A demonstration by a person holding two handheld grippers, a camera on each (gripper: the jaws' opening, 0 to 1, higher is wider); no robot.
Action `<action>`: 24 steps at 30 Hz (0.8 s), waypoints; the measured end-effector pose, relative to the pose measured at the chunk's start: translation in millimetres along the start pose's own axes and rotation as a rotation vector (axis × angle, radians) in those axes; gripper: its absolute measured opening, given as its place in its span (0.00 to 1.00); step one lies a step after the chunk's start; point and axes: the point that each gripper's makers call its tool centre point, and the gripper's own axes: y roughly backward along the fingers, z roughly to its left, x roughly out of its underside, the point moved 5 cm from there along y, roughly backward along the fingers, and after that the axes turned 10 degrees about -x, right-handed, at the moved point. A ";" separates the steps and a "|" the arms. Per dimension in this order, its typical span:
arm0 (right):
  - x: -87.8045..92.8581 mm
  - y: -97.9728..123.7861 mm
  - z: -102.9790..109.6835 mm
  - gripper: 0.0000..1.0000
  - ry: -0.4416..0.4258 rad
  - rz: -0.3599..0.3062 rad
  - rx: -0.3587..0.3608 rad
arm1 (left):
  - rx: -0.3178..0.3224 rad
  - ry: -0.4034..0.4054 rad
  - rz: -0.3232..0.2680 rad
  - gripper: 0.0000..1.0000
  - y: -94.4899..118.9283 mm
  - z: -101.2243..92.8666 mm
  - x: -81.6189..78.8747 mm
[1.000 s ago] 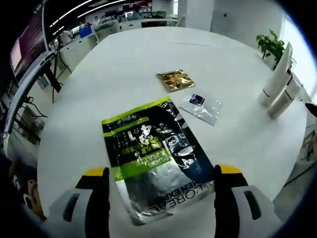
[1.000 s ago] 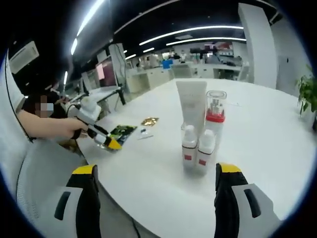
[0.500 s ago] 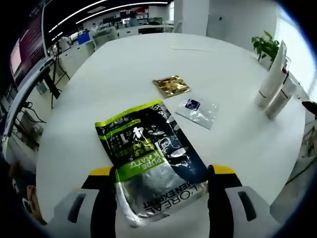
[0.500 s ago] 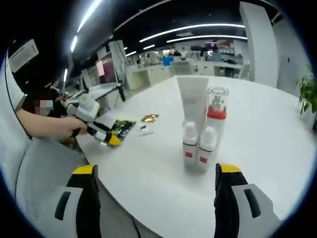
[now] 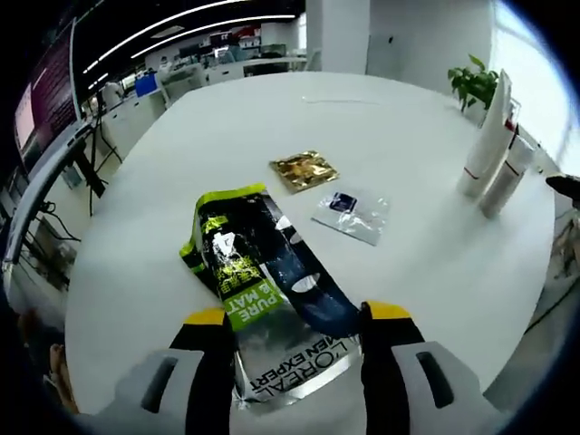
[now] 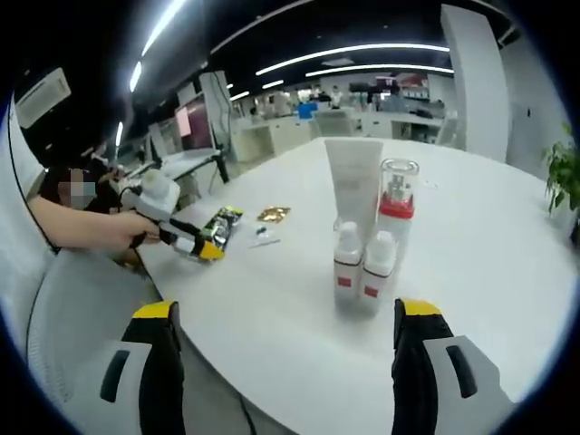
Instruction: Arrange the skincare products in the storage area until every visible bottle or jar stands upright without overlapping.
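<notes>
Down at the left gripper (image 5: 294, 317), jaws closed in against both side edges of a black-and-green L'Oréal Men Expert sachet (image 5: 263, 294), buckling it so its middle arches up off the white round table (image 5: 181, 163); silver printed end nearest the camera, green-edged far end touching the tabletop. Just beyond the sachet, a small gold foil packet (image 5: 304, 169) lying flat, and beside that a clear plastic packet with a dark label (image 5: 352, 214), the two close but apart. Further off toward the table's right edge, a white tube (image 5: 483, 136) standing upright with a red-capped pump bottle (image 5: 504, 177) right next to it. Beyond the table there, a green potted plant (image 5: 473, 82).

Over at the right gripper (image 6: 281, 317), jaws spread wide with nothing between them, held above the near edge of the table (image 6: 471, 245). Straight ahead, two small white bottles with red labels (image 6: 362, 269) standing upright side by side, touching or nearly so; directly behind them the white tube (image 6: 353, 188) and the pump bottle with clear cap and red collar (image 6: 395, 204), both upright. Whether the front pair touches the back pair: cannot tell. Off to the left, a person's hand (image 6: 118, 231) gripping the left gripper (image 6: 201, 245), pinched on the sachet (image 6: 217, 227) at the table's rim, with the gold packet (image 6: 273, 214) and clear packet (image 6: 264, 240) just past it.
</notes>
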 end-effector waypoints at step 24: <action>-2.3 -0.3 3.9 0.94 -0.002 -0.011 -0.012 | 0.187 -0.209 -0.133 0.00 42.2 -4.8 -29.5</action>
